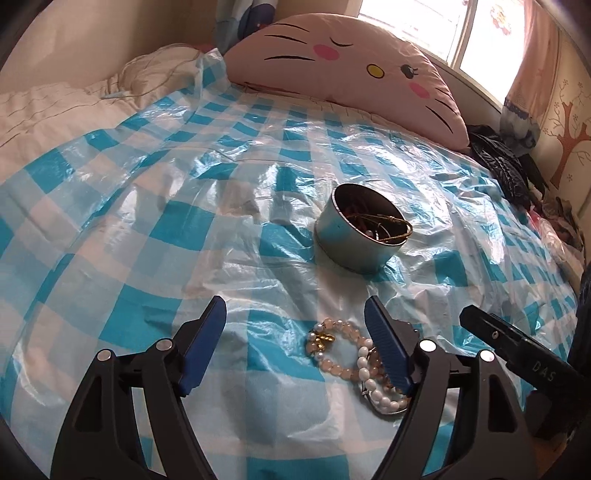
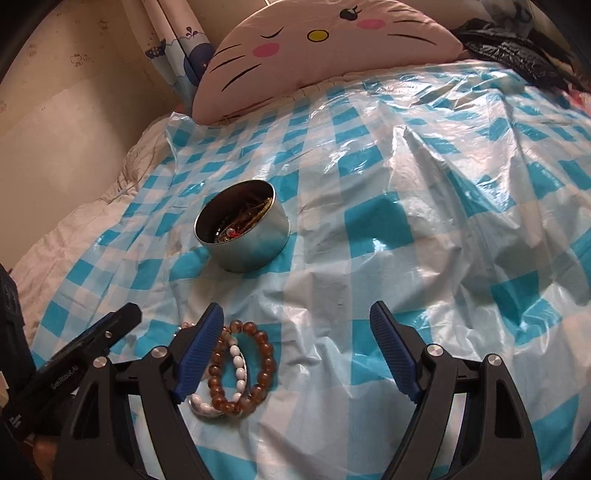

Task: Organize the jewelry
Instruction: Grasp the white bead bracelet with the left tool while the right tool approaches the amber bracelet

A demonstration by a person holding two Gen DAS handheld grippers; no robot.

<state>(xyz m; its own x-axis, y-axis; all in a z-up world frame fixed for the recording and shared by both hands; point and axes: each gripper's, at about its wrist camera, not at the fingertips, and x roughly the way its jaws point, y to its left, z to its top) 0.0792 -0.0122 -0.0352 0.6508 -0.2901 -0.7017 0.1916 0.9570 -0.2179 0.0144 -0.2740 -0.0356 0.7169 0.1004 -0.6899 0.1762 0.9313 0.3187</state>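
Note:
A small heap of bead bracelets lies on the blue-and-white checked plastic sheet (image 1: 147, 229). It holds a pale pink bracelet (image 1: 334, 363) with a gold charm, a white one (image 1: 367, 376) and an amber one (image 2: 264, 354). My left gripper (image 1: 294, 301) stands open just above them, and its right finger hides part of the heap. My right gripper (image 2: 296, 307) is open too, with the heap beside its left finger. Beyond them stands a round metal tin (image 1: 351, 243) holding jewelry, with a gold bangle (image 1: 397, 230) over its rim.
A pink cat-face pillow (image 1: 351, 62) lies at the head of the bed. Dark clothing (image 1: 506, 166) is piled at the right edge, and a white quilt (image 1: 44, 107) lies at the left. A window (image 1: 454, 26) is behind the pillow.

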